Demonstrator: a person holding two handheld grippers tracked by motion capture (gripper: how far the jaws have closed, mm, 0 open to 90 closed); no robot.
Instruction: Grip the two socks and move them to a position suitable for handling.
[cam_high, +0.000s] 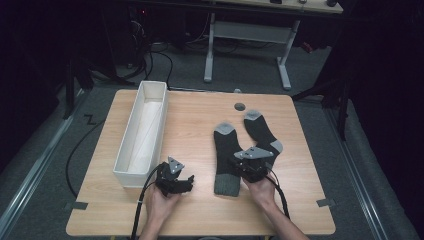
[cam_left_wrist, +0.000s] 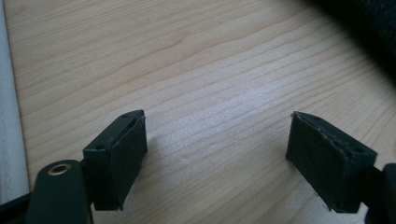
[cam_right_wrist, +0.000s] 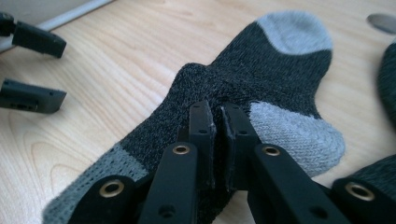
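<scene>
Right gripper jaws pinched together on a raised fold of the dark grey sock lying mid-table beside its twin; left gripper jaws wide apart over bare wooden table near the white box.

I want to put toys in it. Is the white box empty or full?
Empty. The high view looks down into the long white box on the wooden table, and its bare pale floor shows, with nothing lying inside.
</scene>
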